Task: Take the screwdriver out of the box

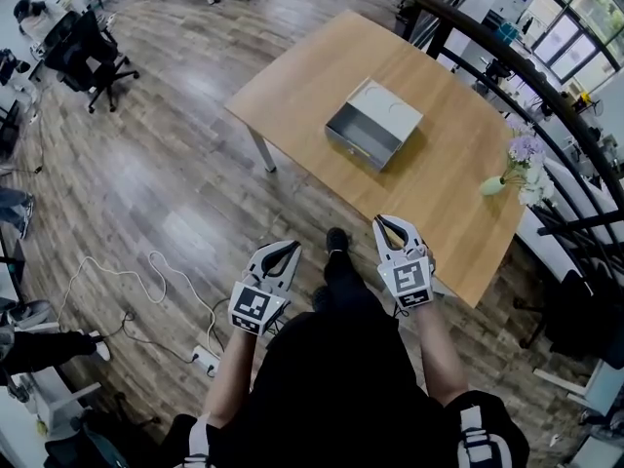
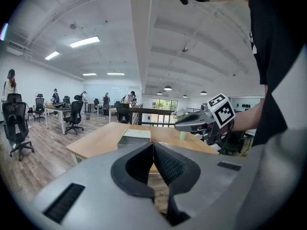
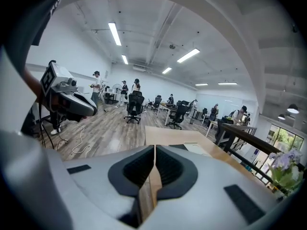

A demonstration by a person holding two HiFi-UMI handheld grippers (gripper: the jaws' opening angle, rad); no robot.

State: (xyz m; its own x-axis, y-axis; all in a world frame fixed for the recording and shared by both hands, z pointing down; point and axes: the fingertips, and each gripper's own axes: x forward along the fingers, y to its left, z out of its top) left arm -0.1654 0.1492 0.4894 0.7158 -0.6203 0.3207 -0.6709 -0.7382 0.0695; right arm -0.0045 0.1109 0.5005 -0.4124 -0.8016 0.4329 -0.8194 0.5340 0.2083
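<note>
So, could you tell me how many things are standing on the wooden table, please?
2: a grey box near the middle of the table, and a green vase of flowers by its right edge in the head view. Anything inside the box cannot be made out.

Wood plank floor [image 1: 166, 174] all around me. Light wooden table [image 1: 448, 193] at 12 o'clock. Black office chairs [image 1: 97, 57] at 10 o'clock, more at 11. White cable [image 1: 117, 276] loops on the floor at 9 o'clock. Black railing [image 1: 517, 61] runs past the table at 2 o'clock, windows [image 1: 570, 32] beyond it. White wall [image 3: 72, 56], strip lights [image 3: 114, 33] lit on the ceiling.
</note>
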